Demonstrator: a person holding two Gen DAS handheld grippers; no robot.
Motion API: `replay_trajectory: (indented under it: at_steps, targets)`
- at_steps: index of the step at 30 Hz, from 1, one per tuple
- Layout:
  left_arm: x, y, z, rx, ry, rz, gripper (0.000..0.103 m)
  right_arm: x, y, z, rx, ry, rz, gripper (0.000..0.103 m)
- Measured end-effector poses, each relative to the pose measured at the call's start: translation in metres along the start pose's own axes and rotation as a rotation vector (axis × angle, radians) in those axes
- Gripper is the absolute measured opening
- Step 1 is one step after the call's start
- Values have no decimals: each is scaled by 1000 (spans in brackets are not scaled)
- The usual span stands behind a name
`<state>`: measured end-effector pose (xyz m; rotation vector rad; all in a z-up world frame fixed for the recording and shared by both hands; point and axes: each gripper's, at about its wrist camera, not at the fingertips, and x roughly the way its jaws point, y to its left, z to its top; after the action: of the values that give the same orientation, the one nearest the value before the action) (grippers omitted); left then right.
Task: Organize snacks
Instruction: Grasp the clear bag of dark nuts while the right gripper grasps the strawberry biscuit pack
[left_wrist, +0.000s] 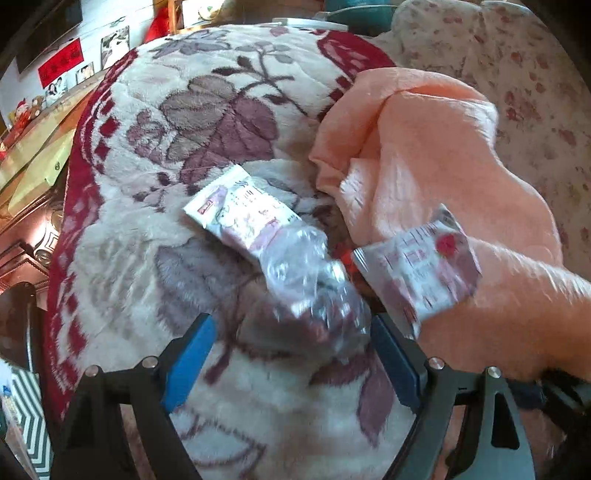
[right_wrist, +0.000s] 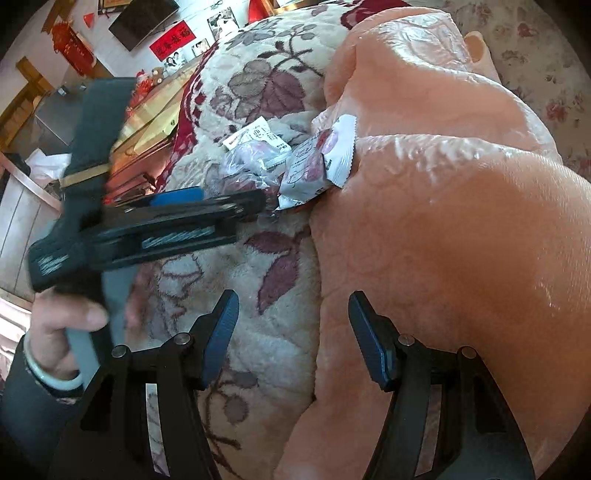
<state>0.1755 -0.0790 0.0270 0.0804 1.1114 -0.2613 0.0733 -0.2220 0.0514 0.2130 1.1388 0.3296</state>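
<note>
Left wrist view: left gripper (left_wrist: 291, 354) wide apart, empty, poised over clear bag (left_wrist: 314, 280) and packet (left_wrist: 236, 206) on blanket (left_wrist: 147, 221). Second packet (left_wrist: 417, 266) lies right, against peach cloth (left_wrist: 424, 147).

The print on both white snack packets (left_wrist: 236, 214) (left_wrist: 417, 269) is too blurred to read. A crumpled clear bag (left_wrist: 314, 284) hides the first packet's lower end. The left claw (right_wrist: 229, 206) is motion-smeared from the right wrist.
</note>
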Motion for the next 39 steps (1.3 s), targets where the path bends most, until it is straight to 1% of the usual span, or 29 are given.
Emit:
replay_trajectory:
  at_steps: [2, 3, 5, 6, 8, 9, 10, 12, 15, 17, 20, 22, 24, 25, 26, 28, 30, 31, 33, 34, 36, 38, 39]
  targets:
    - [6, 2, 4, -31, -2, -22, 87, 1, 1, 1, -10, 2, -4, 62]
    - [9, 1, 6, -42, 1, -45, 87, 2, 2, 1, -16, 0, -8, 62]
    - [16, -1, 5, -38, 16, -76, 71, 1, 3, 2, -20, -9, -7, 62]
    - [19, -1, 3, -37, 28, -79, 61, 1, 3, 4, -19, -11, -3, 62]
    - [19, 0, -2, -25, 32, -68, 51, 1, 3, 9, -22, -15, -3, 62]
    - [16, 2, -4, -21, 31, -75, 46, 0, 3, 12, -23, -21, -8, 62]
    - [12, 5, -8, -27, 34, -87, 44, 0, 3, 16, -23, -26, -12, 62]
    - [4, 13, -15, -33, 37, -87, 43, 0, 3, 24, -25, -33, -21, 62]
    - [-11, 24, -29, -28, 36, -67, 42, 4, 6, 46, -41, -58, -57, 62]
    - [-21, 31, -41, -32, 43, -55, 41, 11, 5, 67, -35, -71, -106, 62]
    - [-38, 43, -61, -38, 37, -34, 41, 18, 1, 96, -28, -96, -127, 62]
    - [-46, 51, -73, -51, 40, -25, 41, 27, -3, 110, -21, -77, -122, 69]
    - [-54, 60, -83, -71, 36, -20, 41, 42, -5, 115, 0, -16, -114, 69]
    - [-58, 65, -87, -81, 32, -15, 41, 44, -2, 111, 4, 7, -93, 69]
    - [-61, 69, -92, -90, 28, -10, 41, 45, 3, 103, -2, 22, -37, 69]
    - [-68, 78, -100, -112, 20, -3, 41, 40, 25, 82, -65, 51, 99, 69]
    - [-71, 85, -106, -133, 16, 2, 41, 32, 39, 61, -97, 81, 211, 69]
    - [-75, 89, -109, -145, 12, 7, 41, 28, 41, 52, -100, 81, 223, 69]
    - [-79, 94, -114, -157, 7, 20, 41, 20, 39, 37, -88, 58, 181, 69]
    - [-80, 96, -117, -164, 7, 24, 41, 19, 37, 31, -80, 55, 141, 69]
    - [-83, 98, -121, -172, 6, 21, 41, 20, 39, 27, -116, 50, 64, 69]
    - [-85, 98, -123, -172, 5, 23, 41, 19, 52, 31, -227, 33, 4, 69]
    - [-86, 97, -125, -170, 4, 22, 41, 20, 63, 34, -323, 31, -13, 69]
